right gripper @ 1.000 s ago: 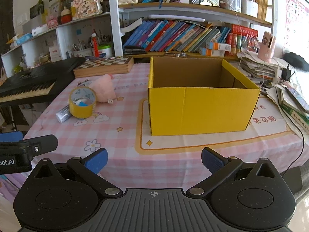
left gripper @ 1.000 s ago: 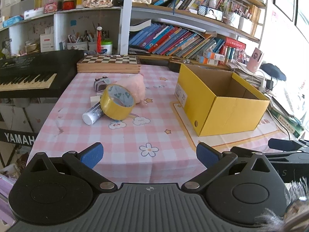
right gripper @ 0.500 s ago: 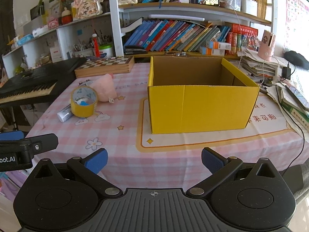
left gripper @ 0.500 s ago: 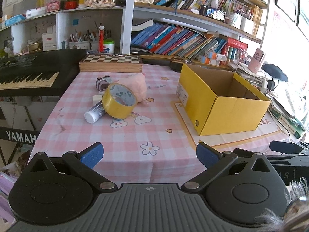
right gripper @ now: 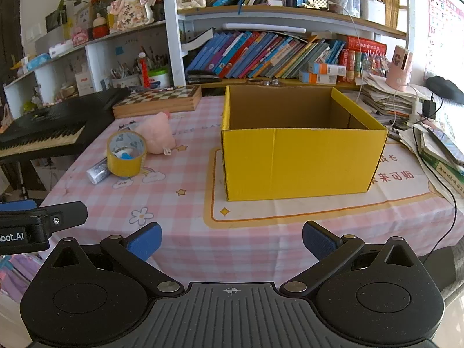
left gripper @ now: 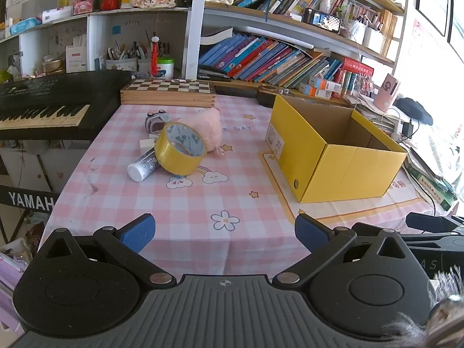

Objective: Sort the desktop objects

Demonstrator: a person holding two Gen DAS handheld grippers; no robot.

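A yellow tape roll (left gripper: 180, 148) stands tilted on the pink checked tablecloth (left gripper: 188, 203), leaning on a silver tube (left gripper: 142, 166). A pink plush toy (left gripper: 206, 129) and a small toy car (left gripper: 155, 119) lie just behind it. An open, empty yellow cardboard box (left gripper: 336, 150) stands to the right. My left gripper (left gripper: 224, 233) is open and empty at the table's near edge. My right gripper (right gripper: 232, 242) is open and empty, facing the box (right gripper: 301, 156). The tape (right gripper: 126, 152), tube (right gripper: 98, 171) and plush (right gripper: 156, 133) show at the left of the right wrist view.
A wooden chessboard box (left gripper: 168, 92) lies at the table's back. A black keyboard (left gripper: 46, 107) stands to the left. Bookshelves (left gripper: 275, 58) fill the back wall. Stacked papers, books and cables (right gripper: 429, 133) lie right of the box.
Both grippers have drawn back slightly and risen; the table objects look a little farther away. Both stay open. Nothing on the table has moved.
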